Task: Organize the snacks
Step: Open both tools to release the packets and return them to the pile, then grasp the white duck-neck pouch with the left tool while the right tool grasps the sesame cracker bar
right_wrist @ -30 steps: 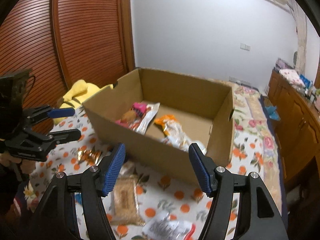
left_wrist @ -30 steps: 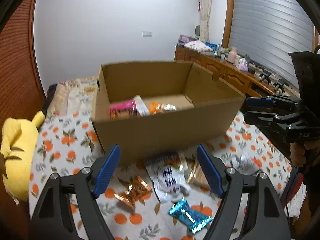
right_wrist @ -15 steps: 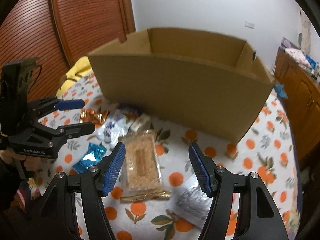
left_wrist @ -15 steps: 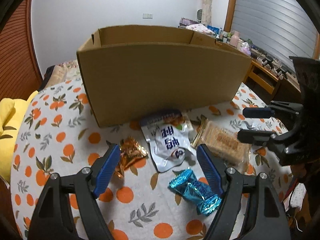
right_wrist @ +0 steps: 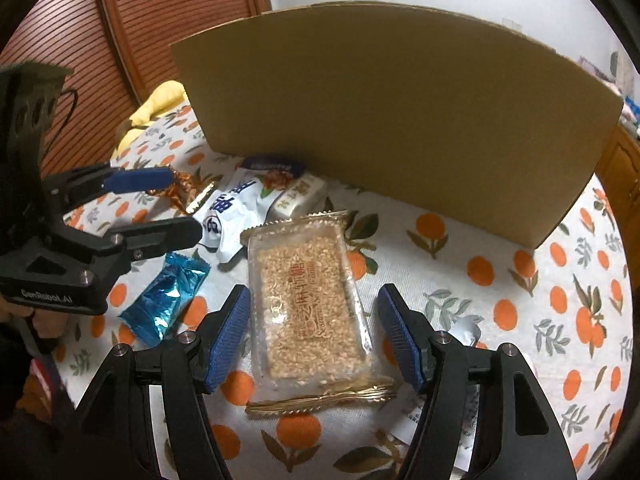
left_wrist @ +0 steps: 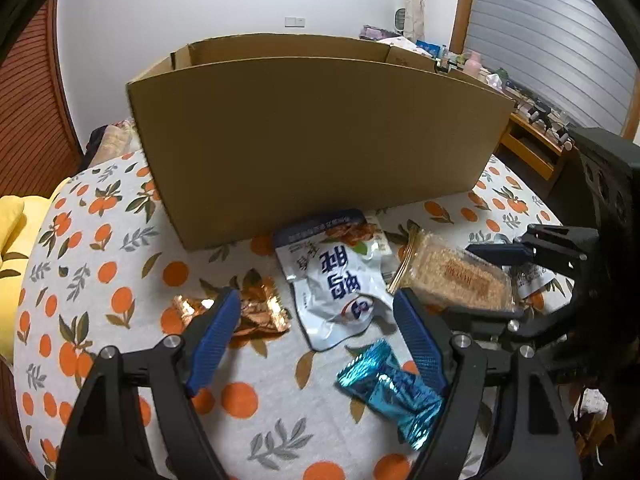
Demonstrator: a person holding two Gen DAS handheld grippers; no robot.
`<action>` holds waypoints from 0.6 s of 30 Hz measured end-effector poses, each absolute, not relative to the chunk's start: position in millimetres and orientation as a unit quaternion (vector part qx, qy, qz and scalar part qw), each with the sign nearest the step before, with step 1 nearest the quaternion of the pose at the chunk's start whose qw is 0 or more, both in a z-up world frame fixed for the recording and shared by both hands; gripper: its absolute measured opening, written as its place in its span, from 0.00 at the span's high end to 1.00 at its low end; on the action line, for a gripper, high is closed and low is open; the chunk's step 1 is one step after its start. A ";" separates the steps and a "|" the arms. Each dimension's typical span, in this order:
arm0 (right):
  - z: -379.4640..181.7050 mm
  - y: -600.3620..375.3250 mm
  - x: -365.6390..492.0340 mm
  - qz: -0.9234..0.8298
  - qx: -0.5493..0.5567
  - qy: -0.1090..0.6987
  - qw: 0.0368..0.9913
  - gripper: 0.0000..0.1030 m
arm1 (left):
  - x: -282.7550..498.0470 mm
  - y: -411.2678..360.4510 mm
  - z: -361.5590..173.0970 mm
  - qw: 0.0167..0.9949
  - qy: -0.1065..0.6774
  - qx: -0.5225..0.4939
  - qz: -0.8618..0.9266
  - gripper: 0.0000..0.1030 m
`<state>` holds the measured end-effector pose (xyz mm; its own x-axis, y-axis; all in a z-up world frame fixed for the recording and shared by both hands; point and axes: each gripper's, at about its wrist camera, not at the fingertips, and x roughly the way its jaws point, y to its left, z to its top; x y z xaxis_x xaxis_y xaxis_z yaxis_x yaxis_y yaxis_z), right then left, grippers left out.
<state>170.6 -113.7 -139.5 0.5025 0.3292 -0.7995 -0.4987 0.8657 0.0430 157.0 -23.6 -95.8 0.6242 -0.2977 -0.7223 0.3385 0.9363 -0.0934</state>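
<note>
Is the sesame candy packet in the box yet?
No, out. The sesame candy packet lies flat on the tablecloth, before the cardboard box.

The box stands on the cloth beyond both tongs; a pouch lies ahead of the left tongs, between its fingers; a foil wrapper beside its left finger; a candy by its right finger; the sesame bar lies between the right tongs' fingers, apart from both.
</note>
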 end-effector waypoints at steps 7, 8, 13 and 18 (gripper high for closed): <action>-137.8 -119.4 159.5 0.227 -0.104 0.432 0.866 0.52 | 166.5 -36.6 -94.6 0.897 0.400 0.032 -0.183 0.24; -137.8 -121.6 157.7 0.226 -0.102 0.433 0.867 0.51 | 167.6 -38.8 -94.5 0.897 0.400 0.033 -0.186 0.24; -138.8 -129.3 151.6 0.222 -0.095 0.426 0.872 0.50 | 177.0 -46.7 -99.1 0.892 0.411 0.042 -0.184 0.26; -141.0 -125.2 147.4 0.216 -0.117 0.418 0.874 0.48 | 185.8 -50.7 -105.7 0.887 0.424 0.048 -0.176 0.26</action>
<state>147.4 -125.2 -141.0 0.5568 0.2790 -0.7824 -0.4752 0.8795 -0.0245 185.8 -50.7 -105.7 0.5790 -0.2728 -0.7684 0.3533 0.9332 -0.0651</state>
